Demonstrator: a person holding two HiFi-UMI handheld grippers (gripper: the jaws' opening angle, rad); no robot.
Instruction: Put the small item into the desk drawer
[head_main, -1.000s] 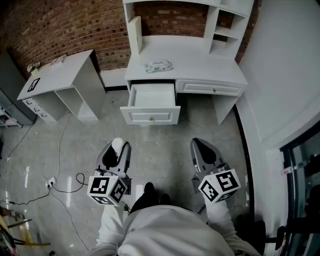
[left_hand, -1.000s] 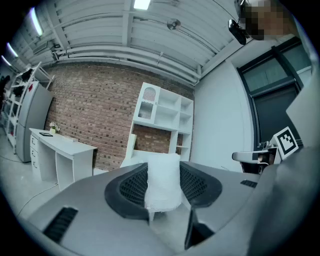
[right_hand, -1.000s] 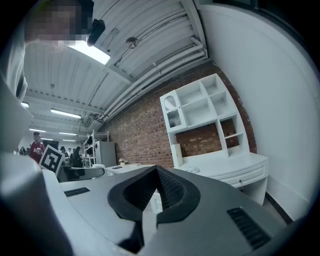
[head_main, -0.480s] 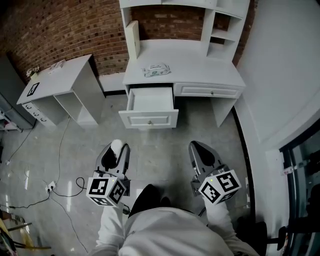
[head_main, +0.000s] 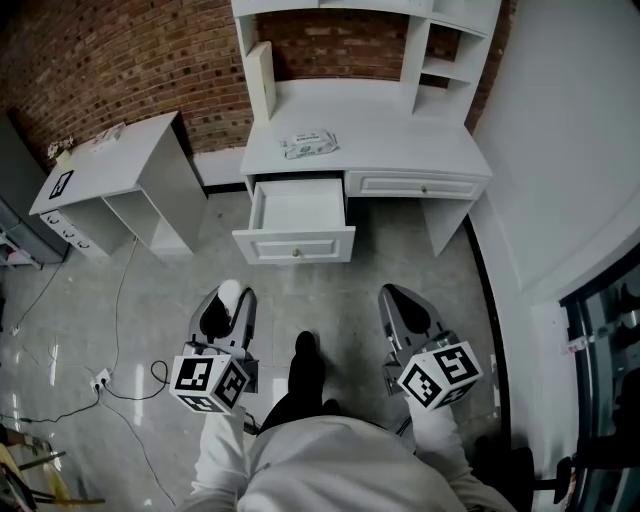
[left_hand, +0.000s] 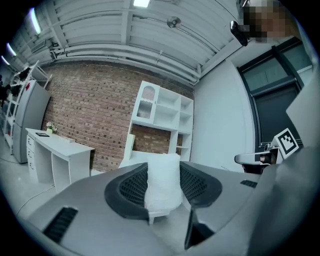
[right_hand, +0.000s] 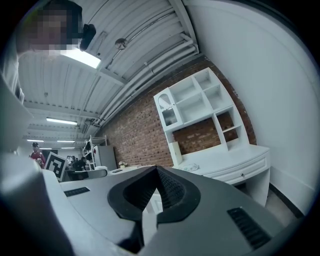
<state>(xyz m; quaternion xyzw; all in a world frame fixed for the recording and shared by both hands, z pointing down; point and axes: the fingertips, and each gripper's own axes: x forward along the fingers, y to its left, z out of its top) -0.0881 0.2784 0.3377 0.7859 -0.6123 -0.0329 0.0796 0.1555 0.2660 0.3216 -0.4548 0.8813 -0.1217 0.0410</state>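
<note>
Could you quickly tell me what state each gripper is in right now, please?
Left gripper: jaws closed on a small white item.
Right gripper: jaws closed, nothing between them.

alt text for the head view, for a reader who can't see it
From above: a person's left hand-held gripper grips a small white item, facing a white desk whose drawer is pulled open. The right hand-held gripper is shut and empty. A wipes pack lies on the desktop.
</note>
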